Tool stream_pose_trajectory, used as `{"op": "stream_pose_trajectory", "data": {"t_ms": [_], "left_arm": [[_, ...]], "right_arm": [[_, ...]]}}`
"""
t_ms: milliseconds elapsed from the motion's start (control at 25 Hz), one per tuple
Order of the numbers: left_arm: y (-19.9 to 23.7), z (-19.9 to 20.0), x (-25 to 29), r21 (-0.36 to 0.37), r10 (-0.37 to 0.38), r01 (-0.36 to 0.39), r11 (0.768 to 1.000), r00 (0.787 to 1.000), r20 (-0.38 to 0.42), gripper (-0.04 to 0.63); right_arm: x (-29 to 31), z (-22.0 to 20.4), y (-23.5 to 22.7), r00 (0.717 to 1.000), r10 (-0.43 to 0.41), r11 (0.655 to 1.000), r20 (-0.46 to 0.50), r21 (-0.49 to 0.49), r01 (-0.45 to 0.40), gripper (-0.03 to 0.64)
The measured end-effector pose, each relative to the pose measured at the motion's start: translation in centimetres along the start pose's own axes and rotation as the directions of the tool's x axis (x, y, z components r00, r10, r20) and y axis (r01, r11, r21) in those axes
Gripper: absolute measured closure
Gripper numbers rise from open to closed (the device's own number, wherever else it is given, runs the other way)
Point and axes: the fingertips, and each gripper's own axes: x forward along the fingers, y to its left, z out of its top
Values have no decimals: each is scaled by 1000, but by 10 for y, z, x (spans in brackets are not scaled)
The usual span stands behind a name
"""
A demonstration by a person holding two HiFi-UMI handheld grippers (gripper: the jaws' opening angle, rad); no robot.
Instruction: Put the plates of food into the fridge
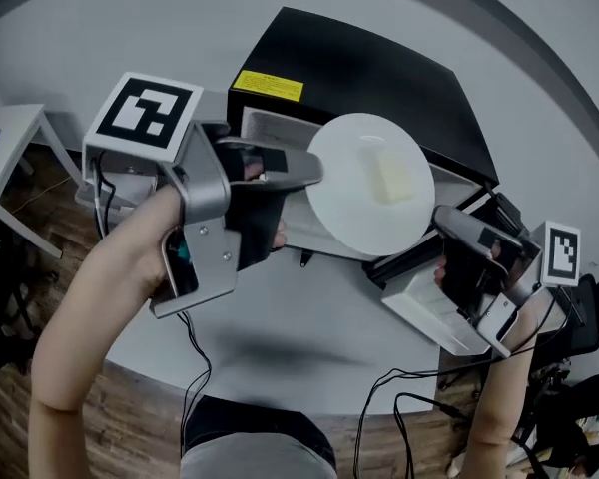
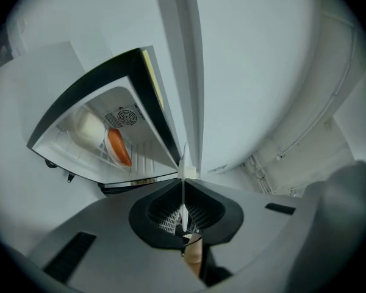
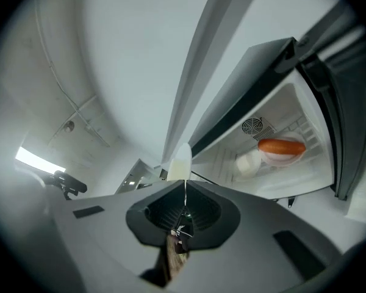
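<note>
Plate (image 1: 369, 183) of food, white and round, held level in the air between two hand-held grippers, in front of and above the open fridge (image 1: 379, 78). A pale block of food (image 1: 391, 178) lies on it, right of its middle.

Left gripper (image 1: 314, 168) – jaws closed on the plate's left rim. In the left gripper view the plate shows edge-on as a thin white line (image 2: 183, 163) pinched between the pads. A hand (image 1: 175, 242) grasps the gripper's handle below its marker cube (image 1: 145, 113).

Right gripper (image 1: 441, 218) – jaws closed on the opposite rim. In the right gripper view the plate's thin rim runs down between the pads, with the pale food rising just beyond them.

Fridge: a small black cabinet with a yellow label (image 1: 268, 85) on its top, standing on a white round table (image 1: 280, 337). Its door stands open. Both gripper views look into the white interior. On a shelf there, a dish carries an orange item (image 3: 282, 145), and a white rounded item (image 3: 249, 162) sits just beside it. A round fan grille (image 3: 254, 126) shows on the back wall above them.

Black cables (image 1: 195, 347) trail across the table's near edge.
</note>
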Motion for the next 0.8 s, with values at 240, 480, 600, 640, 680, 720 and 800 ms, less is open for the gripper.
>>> {"op": "stream_pose_trajectory", "data": {"t_ms": [240, 480, 600, 640, 680, 720, 800], "left_arm": [[44, -44, -14, -6, 21, -21, 1000, 1000, 11, 578], [105, -70, -18, 24, 64, -65, 998, 998, 22, 578], [139, -84, -17, 17, 93, -94, 995, 995, 32, 578], [150, -88, -16, 4, 99, -100, 995, 994, 37, 578], [161, -93, -16, -9, 104, -104, 995, 994, 43, 578], [171, -97, -15, -23, 108, -107, 994, 993, 48, 578], [188, -104, -15, -50, 110, -107, 993, 992, 61, 578]], "right_arm": [[-3, -53, -22, 999, -14, 999, 40, 37, 13, 598], [6, -96, -74, 997, -59, 995, 52, 87, 54, 598], [10, -118, -107, 995, -76, 986, 70, 156, 64, 598], [11, -125, -117, 994, -85, 983, 75, 171, 72, 598], [12, -131, -127, 992, -97, 980, 78, 179, 82, 598], [12, -137, -135, 991, -110, 979, 81, 181, 94, 600], [14, -144, -149, 987, -131, 977, 93, 178, 113, 600]]}}
